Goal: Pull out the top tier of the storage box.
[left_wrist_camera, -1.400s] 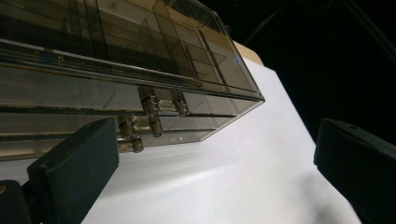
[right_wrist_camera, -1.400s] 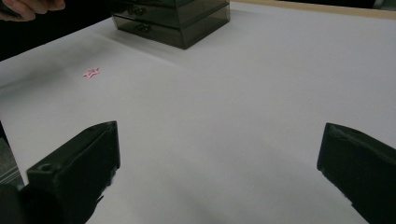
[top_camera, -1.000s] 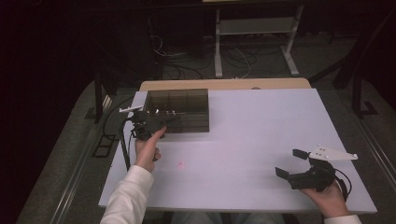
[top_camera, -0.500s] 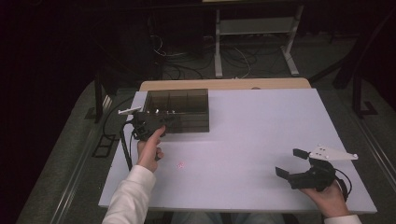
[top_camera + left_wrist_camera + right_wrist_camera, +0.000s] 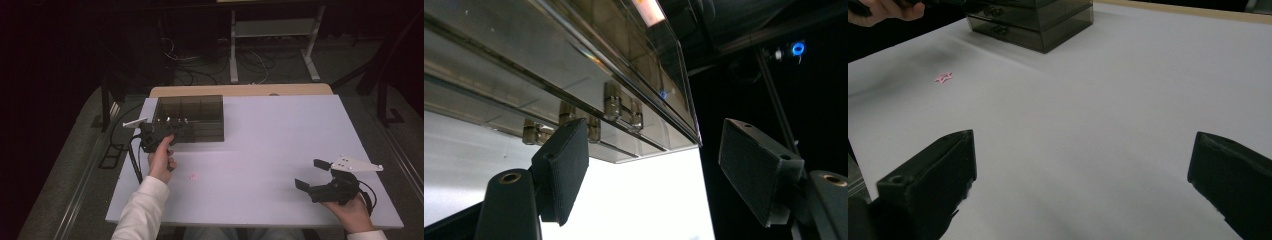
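the smoky drawer box (image 5: 190,119) sits at the tabletop's (image 5: 280,130) far left. the left gripper (image 5: 651,165) is at its front, jaws just closing toward a knob (image 5: 613,104), gripping nothing yet. the right gripper (image 5: 314,175) waits apart, jaws wide, empty.

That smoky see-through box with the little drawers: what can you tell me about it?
The box is dark, smoky, clear plastic, a low rectangular chest standing flat on the white table near its far left corner. Inner walls split it into compartments. Its front has drawers with small knobs. The left claw sits at that front; its jaws have just been closing, one pad near a knob, though contact is unclear.
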Motion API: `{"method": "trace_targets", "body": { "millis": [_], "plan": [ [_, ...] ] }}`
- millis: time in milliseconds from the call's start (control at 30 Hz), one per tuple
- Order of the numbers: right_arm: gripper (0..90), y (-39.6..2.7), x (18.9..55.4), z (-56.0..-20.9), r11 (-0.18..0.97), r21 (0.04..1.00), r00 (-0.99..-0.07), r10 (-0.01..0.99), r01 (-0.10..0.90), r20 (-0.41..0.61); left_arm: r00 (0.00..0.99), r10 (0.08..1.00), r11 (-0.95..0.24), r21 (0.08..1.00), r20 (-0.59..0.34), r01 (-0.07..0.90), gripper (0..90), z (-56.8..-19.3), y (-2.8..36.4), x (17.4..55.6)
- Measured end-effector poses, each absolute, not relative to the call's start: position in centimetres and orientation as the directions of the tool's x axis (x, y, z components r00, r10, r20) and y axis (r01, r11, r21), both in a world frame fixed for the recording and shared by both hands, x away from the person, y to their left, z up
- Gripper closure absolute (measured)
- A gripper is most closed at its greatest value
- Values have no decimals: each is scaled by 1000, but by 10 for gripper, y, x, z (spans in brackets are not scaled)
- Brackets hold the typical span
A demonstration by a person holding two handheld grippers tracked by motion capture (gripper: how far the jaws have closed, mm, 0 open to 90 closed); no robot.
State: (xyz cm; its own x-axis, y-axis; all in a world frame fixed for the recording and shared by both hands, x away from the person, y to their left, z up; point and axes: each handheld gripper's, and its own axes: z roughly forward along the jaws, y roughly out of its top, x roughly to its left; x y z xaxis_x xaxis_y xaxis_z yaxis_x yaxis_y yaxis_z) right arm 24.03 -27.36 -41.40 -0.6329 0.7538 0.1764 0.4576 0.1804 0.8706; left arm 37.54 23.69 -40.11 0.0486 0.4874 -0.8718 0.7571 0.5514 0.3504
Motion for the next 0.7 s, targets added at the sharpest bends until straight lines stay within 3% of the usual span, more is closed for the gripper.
{"method": "trace_targets", "body": {
  "millis": [300, 700],
  "plan": [
    [0, -274, 240, -414, 182, 871, -634, 753, 457, 176, -13, 464, 589, 297, -886, 751, 298, -406, 237, 375],
    [0, -273, 240, -414, 182, 873, -636, 753, 453, 172, -44, 347, 627, 197, -937, 754, 349, -417, 233, 376]
  ]
}}
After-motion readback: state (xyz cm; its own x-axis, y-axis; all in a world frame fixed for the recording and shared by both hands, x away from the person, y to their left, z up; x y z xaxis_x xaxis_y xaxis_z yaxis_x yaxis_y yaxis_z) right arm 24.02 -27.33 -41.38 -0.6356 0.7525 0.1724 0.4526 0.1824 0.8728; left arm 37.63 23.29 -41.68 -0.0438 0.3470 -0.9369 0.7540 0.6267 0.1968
